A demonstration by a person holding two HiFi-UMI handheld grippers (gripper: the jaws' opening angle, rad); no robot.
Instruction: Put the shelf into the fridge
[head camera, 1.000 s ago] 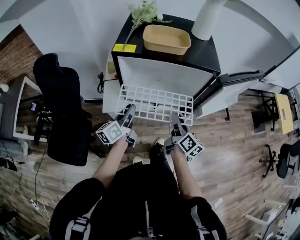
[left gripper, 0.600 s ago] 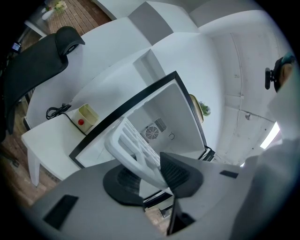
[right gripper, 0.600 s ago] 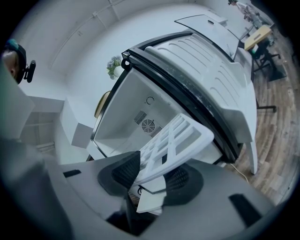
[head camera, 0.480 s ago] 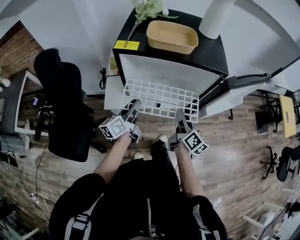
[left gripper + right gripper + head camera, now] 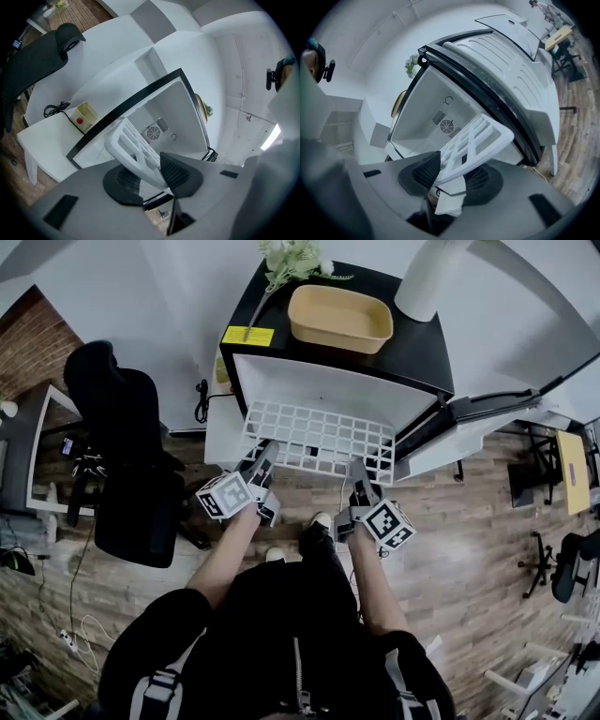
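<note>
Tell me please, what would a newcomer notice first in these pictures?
A white grid shelf is held before the open small fridge, its near edge clamped by the left gripper and the right gripper. On the fridge's black top sits a tan tub; a black office chair stands at left.

Tan tub (image 5: pixel 339 318) sits btwn green plant sprig (image 5: pixel 291 259) and white cylinder (image 5: pixel 427 277). Black office chair (image 5: pixel 131 456) at left on wood floor (image 5: pixel 469 549), brick wall (image 5: pixel 33 343) behind; black cable (image 5: pixel 201 399) coiled nr chair.
</note>
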